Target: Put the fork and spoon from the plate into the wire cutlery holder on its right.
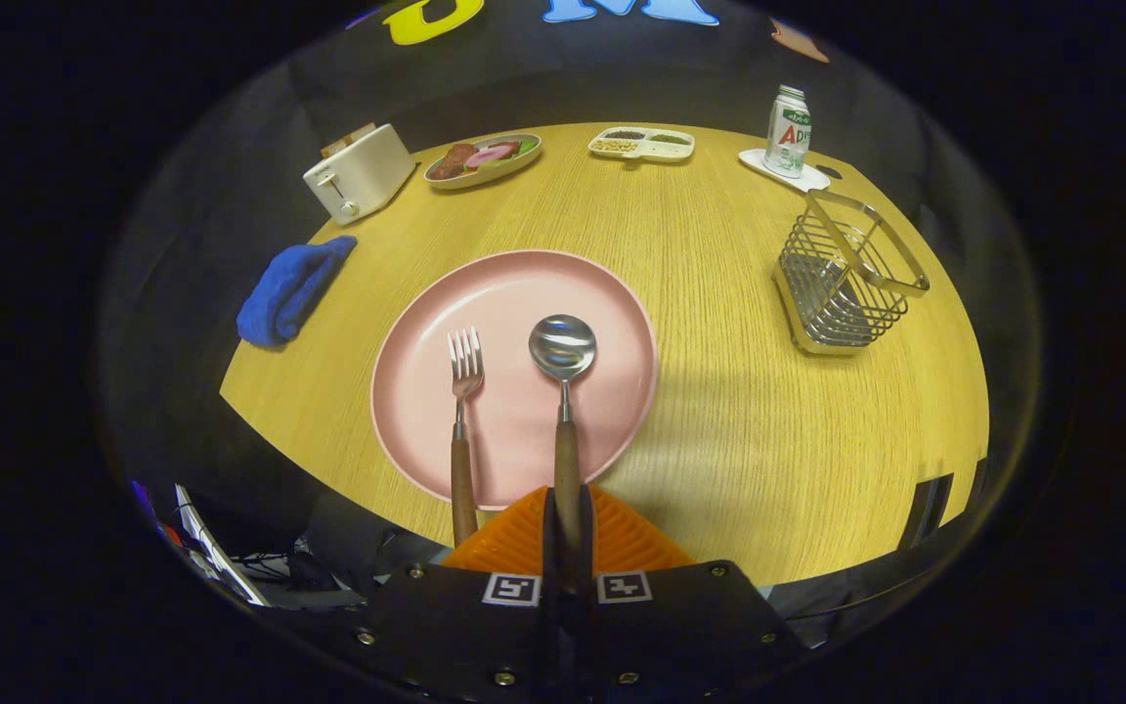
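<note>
Gripper view looks over a round, pale wooden table [719,323], where a round pink plate [612,293] carries a wooden-handled steel fork [463,411] and a matching spoon [563,391]. To its right, well apart, stands the empty wire cutlery holder [846,284]. The gripper [566,523] has both fingers clamped on the spoon's handle; neither piece is delivered yet.

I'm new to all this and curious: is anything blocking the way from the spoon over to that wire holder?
Nothing visible does. The gripper is shut on the spoon handle, over the pink plate. Between plate and wire cutlery holder lies only bare wooden table. The fork lies on the spoon's other side.
</note>
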